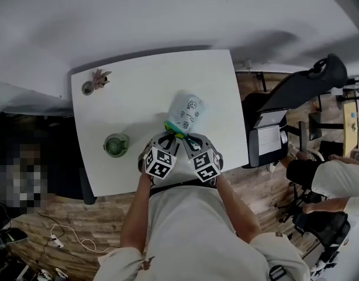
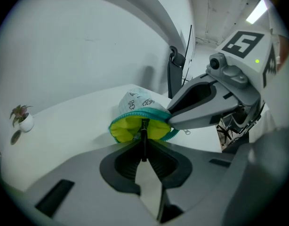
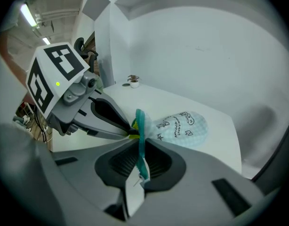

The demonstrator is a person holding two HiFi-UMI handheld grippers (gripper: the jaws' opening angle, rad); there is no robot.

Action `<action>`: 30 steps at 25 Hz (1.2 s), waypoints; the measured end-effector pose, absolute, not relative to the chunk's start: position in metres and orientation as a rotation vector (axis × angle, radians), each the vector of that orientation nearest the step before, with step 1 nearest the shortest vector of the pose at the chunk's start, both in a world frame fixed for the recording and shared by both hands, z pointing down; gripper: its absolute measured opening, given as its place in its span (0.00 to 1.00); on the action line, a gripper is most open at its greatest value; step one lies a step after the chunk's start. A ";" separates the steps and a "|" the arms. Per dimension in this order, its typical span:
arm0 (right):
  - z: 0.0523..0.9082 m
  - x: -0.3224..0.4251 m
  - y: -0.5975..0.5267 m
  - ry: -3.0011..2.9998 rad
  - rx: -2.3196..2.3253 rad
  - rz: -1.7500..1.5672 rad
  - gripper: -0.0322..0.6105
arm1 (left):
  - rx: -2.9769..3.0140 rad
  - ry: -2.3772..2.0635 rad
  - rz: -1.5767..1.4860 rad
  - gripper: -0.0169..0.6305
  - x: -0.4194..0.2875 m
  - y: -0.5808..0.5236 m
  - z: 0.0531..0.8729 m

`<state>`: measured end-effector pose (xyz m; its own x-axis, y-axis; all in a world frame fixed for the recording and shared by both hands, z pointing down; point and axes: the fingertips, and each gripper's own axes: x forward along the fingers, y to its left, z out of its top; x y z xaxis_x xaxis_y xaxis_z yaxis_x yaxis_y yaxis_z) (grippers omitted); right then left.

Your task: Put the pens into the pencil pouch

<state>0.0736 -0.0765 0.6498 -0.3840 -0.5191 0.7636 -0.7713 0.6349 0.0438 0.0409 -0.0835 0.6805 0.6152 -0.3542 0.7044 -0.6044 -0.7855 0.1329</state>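
Note:
A pale blue pencil pouch with small drawings lies on the white table, its yellow-lined mouth facing me. My left gripper is shut on a thin dark pen whose tip pokes into that mouth. My right gripper is shut on the pouch's teal zipper edge and holds the mouth up. In the head view both grippers sit side by side at the pouch's near end, the left gripper beside the right gripper. The pouch's body rests flat beyond the jaws.
A green round cup stands left of the grippers near the front edge. A small potted plant sits at the table's far left corner. An office chair and a seated person are off to the right.

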 end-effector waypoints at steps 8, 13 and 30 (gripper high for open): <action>0.647 0.074 -0.075 -2.099 1.011 0.426 0.11 | 2.487 -0.766 0.911 0.09 0.060 -0.097 0.680; 0.648 0.076 -0.076 -2.109 1.022 0.446 0.11 | 2.491 -0.774 0.874 0.09 0.072 -0.103 0.684; 0.652 0.078 -0.074 -2.109 1.005 0.463 0.11 | 2.478 -0.892 0.827 0.23 0.045 -0.081 0.660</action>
